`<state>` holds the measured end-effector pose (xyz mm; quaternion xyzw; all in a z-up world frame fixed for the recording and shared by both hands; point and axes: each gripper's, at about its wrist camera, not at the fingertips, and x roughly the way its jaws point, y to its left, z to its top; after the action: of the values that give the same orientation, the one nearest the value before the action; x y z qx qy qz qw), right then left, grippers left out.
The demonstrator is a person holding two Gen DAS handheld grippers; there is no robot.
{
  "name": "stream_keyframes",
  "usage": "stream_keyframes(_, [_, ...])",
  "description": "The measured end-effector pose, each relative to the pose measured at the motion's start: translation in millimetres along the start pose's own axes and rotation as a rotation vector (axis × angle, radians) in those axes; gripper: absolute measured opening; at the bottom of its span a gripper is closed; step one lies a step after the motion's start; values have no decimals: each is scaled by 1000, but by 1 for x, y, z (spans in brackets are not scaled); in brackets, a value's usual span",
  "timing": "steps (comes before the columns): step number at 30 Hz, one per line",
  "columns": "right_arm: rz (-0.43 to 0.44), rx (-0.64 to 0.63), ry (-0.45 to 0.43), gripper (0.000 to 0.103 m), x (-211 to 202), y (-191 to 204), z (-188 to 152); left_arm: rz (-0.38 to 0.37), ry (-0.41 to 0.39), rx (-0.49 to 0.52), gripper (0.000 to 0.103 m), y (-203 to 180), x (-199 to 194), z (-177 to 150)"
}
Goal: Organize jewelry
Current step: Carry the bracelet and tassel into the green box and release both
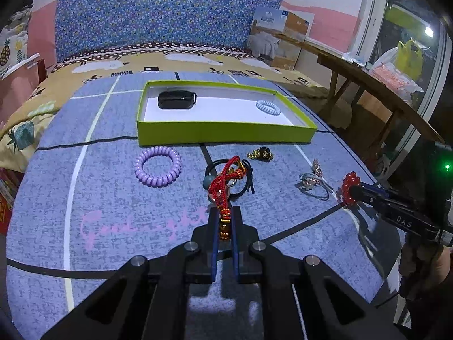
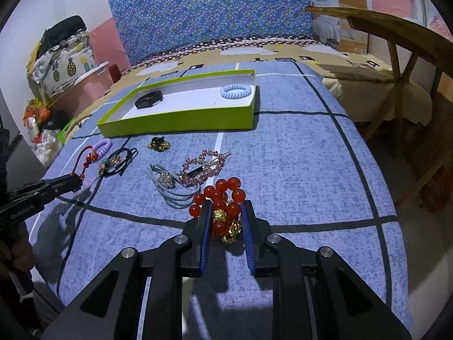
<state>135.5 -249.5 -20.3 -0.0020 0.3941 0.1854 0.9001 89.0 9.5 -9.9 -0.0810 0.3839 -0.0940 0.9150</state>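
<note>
The green box (image 1: 226, 134) is sitting open on the blue mat (image 1: 113, 198), and it serves as the landmark here. Inside it, a black case (image 1: 177, 99) is lying toward its far left corner and a pale blue coil tie (image 1: 267, 107) is lying toward its right end; the white floor between them is lying bare.

In front of the box, a purple coil tie (image 1: 158, 166) is resting left of its middle, and a black-and-gold clip (image 1: 260, 153) is sitting just before its front wall. Nearer than the clip, a black hair tie (image 1: 243, 181) is lying under a red cord charm (image 1: 225, 195). The left gripper (image 1: 225, 226) is clenching the charm's gold-beaded end, its jaws nearly closed on it.

Right of the charm, a grey flower tie (image 2: 167, 182) and a pink bead clip (image 2: 202, 167) are lying touching each other. The right gripper (image 2: 226, 218) is grasping a red bead bracelet (image 2: 223, 195), with its gold beads between the pads.

Right of the box, the mat is stretching clear to its edge, where a wooden chair (image 2: 396, 45) is standing.
</note>
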Motion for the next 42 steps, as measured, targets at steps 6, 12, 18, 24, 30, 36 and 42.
stream_keyframes(6, [2, 4, -24, 21, -7, 0, 4, 0, -21, 1, 8, 0, -6, 3])
stream_keyframes(12, [11, -4, -54, 21, -10, 3, 19, 9, -49, 18, 8, 0, -8, 16])
stream_keyframes(18, [21, -34, -88, 21, -8, 9, 40, 35, -85, 42, 8, 5, -4, 38])
stream_keyframes(24, [28, -63, -115, 21, 4, 13, 69, 61, -112, 42, 8, 16, 7, 66])
stream_keyframes(30, [20, -81, -112, 21, 30, 14, 98, 90, -117, 41, 8, 29, 25, 89])
stream_keyframes(36, [11, -85, -74, 21, 64, 10, 120, 118, -87, 42, 8, 40, 51, 105])
stream_keyframes(42, [16, -85, -11, 21, 95, 9, 129, 130, -26, 22, 8, 51, 78, 109])
